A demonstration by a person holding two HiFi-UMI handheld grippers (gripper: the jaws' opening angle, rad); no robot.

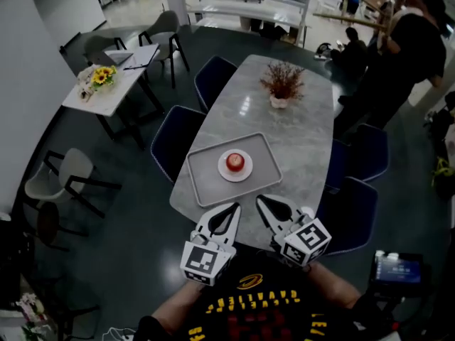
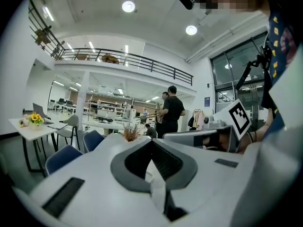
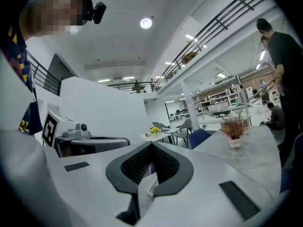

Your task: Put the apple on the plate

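Observation:
In the head view a red apple [image 1: 235, 163] sits on a small white plate [image 1: 226, 172] in the middle of a grey tray [image 1: 202, 183] on the marble table [image 1: 302, 130]. Both grippers hang at the table's near edge, close to my chest, apart from the tray. The left gripper [image 1: 234, 207] is shut with nothing in it, and so is the right gripper [image 1: 260, 201]. In the left gripper view the left gripper [image 2: 152, 141] points nearly level across the room. The right gripper [image 3: 151, 146] in its own view does the same. Neither gripper view shows the apple.
A dried-flower vase [image 1: 280, 98] stands at the table's far end. Blue chairs [image 1: 174, 137] line both long sides. A person in black [image 1: 398, 62] stands at the far right. A white side table [image 1: 114, 84] with yellow flowers is at left.

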